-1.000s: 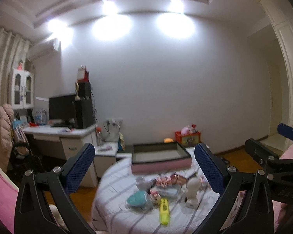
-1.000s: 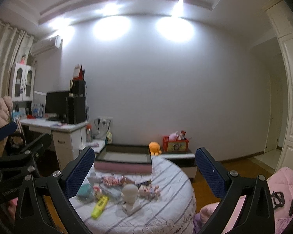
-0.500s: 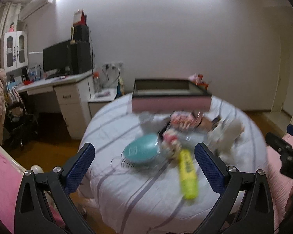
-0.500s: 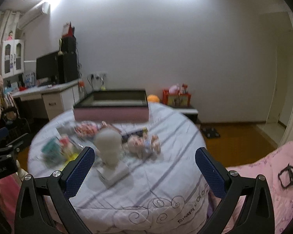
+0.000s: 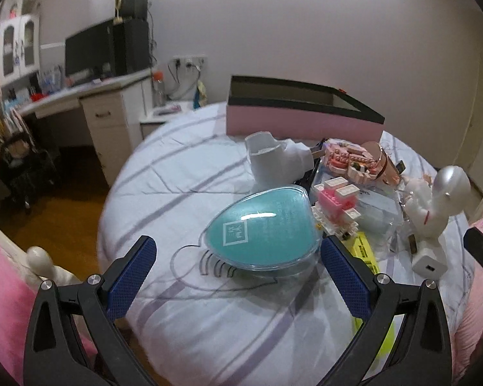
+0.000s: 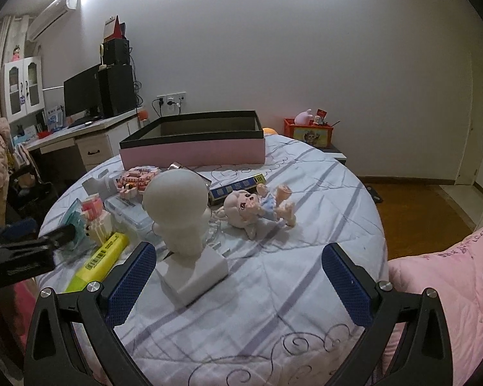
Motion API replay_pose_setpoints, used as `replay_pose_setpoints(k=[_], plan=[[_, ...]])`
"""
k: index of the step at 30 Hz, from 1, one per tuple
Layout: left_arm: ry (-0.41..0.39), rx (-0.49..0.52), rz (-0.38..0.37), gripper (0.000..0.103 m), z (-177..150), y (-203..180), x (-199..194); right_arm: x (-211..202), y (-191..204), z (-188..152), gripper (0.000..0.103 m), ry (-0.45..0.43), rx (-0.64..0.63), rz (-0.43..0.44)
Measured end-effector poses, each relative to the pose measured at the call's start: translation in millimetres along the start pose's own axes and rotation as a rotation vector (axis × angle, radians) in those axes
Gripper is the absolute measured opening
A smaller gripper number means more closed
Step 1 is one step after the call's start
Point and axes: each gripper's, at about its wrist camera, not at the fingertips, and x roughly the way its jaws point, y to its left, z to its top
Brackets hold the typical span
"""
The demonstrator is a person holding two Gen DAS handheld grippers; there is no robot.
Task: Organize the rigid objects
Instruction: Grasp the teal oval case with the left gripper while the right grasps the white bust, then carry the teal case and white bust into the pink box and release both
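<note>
- Rigid objects lie in one loose group on the near-left part of the round surface (image 6: 306, 273), which has a white cover with grey stripes.
- One teal heart-shaped case (image 5: 264, 228) lies at the front of the group, just ahead of the left gripper (image 5: 238, 268).
- One white round-headed figure (image 6: 180, 212) stands upright on a square base, just ahead of the right gripper (image 6: 240, 271).
- One doll (image 6: 257, 207) with a blue dress lies on its back, right of the figure.
- One yellow marker (image 6: 101, 254) lies beside one pink and white block toy (image 5: 336, 204).
- One clear plastic box (image 5: 370, 206), one white plug-like holder (image 5: 273, 160) and one pink bead set (image 5: 347, 159) lie behind them.
- One open pink box with a black rim (image 6: 193, 148) stands at the far side of the surface; its inside looks empty as far as visible.
- Fingers of both grippers are spread wide and hold nothing.
- Room: one desk (image 6: 80, 141) with one monitor (image 6: 80, 91) at the left wall, one red box (image 6: 309, 133) at the back, wooden floor, pink bedding (image 6: 444, 289) at the right.
</note>
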Motion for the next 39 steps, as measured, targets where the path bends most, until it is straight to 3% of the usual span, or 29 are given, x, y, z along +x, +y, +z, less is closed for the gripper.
replay_pose_setpoints(k=[7, 9, 11, 20, 23, 25, 27, 32, 39], plan=[[0.023, 0.003, -0.053, 0.102, 8, 1, 20, 13, 4, 4, 0.103, 0.011, 0.003, 0.025], [0.025, 0.003, -0.079, 0.094, 10, 3, 23, 17, 7, 6, 0.103, 0.018, -0.001, 0.031], [0.026, 0.005, -0.115, 0.07, 12, 3, 25, 22, 10, 7, 0.103, 0.024, -0.002, 0.039], [0.024, 0.042, -0.098, 0.069, 14, -2, 26, 35, 24, 23, 0.101, 0.003, -0.003, 0.096], [0.024, 0.039, -0.093, 0.069, 14, -2, 25, 44, 27, 27, 0.083, 0.019, -0.001, 0.103], [0.028, 0.037, -0.092, 0.069, 12, -2, 25, 53, 27, 26, 0.064, 0.044, 0.002, 0.12], [0.032, 0.028, -0.097, 0.07, 11, 1, 26, 60, 28, 25, 0.056, 0.066, 0.007, 0.132], [0.05, 0.012, -0.1, 0.069, 12, 3, 29, 62, 30, 23, 0.056, 0.063, -0.006, 0.131], [0.003, 0.041, -0.051, 0.068, 14, 2, 14, 60, 28, 25, 0.055, 0.055, -0.016, 0.131]])
